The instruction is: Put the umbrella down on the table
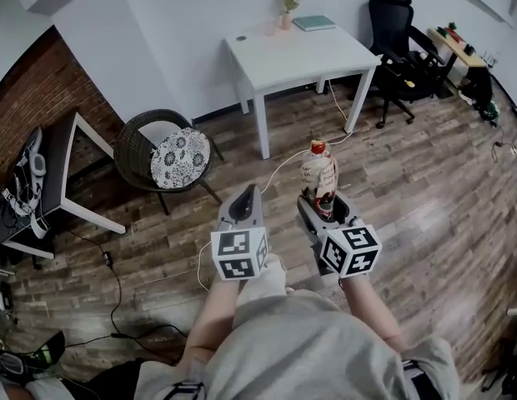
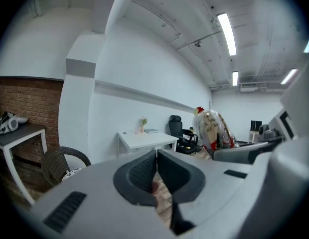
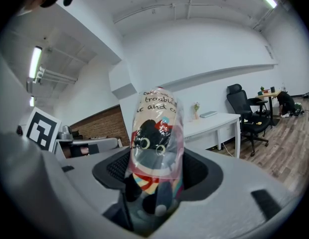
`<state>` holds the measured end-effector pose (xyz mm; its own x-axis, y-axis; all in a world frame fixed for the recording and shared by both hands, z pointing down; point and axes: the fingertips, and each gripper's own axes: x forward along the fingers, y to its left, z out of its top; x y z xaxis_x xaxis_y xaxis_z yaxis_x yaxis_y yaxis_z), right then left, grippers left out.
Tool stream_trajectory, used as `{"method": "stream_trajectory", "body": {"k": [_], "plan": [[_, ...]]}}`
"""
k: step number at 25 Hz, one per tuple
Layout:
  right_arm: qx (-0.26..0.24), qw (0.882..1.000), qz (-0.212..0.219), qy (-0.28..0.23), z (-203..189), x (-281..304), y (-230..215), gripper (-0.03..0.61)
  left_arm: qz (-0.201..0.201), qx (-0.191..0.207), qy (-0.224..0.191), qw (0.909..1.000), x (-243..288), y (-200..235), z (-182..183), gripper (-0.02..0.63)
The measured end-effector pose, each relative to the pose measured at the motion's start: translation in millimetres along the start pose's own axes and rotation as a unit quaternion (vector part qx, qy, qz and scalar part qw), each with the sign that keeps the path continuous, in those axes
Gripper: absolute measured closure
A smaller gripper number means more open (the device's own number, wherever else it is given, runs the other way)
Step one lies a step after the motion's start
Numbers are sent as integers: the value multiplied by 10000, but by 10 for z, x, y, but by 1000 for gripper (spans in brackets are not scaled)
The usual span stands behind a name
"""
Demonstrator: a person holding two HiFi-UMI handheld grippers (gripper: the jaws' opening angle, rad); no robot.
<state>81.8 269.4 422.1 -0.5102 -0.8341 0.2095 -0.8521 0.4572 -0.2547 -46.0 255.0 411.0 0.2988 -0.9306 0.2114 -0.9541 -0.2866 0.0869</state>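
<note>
A folded umbrella (image 1: 318, 172) in a clear sleeve with a cartoon print stands upright in my right gripper (image 1: 322, 208), whose jaws are shut on its lower part. In the right gripper view the umbrella (image 3: 154, 138) fills the gap between the dark pads (image 3: 199, 172). To its left my left gripper (image 1: 246, 200) is held level with it, jaws shut and nothing between them. The left gripper view shows its pads (image 2: 144, 176) meeting in a line, with the umbrella (image 2: 213, 130) at the right. The white table (image 1: 300, 55) stands ahead across the wooden floor, some way beyond both grippers.
On the white table lie a book (image 1: 314, 23), a small flower vase (image 1: 287, 12) and a small dark disc (image 1: 240, 38). A wicker chair with a patterned cushion (image 1: 165, 152) stands at left, a dark side table (image 1: 68, 161) beyond it. A black office chair (image 1: 400, 40) is at right. Cables (image 1: 117, 294) trail over the floor.
</note>
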Motion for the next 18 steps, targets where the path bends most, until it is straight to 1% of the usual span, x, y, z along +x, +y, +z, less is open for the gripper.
{"method": "stream_trajectory", "body": {"k": [8, 12, 18], "plan": [[71, 10000, -32, -31, 50, 269, -254, 307, 50, -38, -53, 10000, 360, 90, 31, 604], [189, 9998, 28, 4, 200, 544, -360, 307, 11, 8, -80, 10000, 635, 170, 179, 604], [127, 9999, -23, -2, 322, 1040, -557, 307, -46, -32, -84, 9999, 1122, 378, 240, 606]]}}
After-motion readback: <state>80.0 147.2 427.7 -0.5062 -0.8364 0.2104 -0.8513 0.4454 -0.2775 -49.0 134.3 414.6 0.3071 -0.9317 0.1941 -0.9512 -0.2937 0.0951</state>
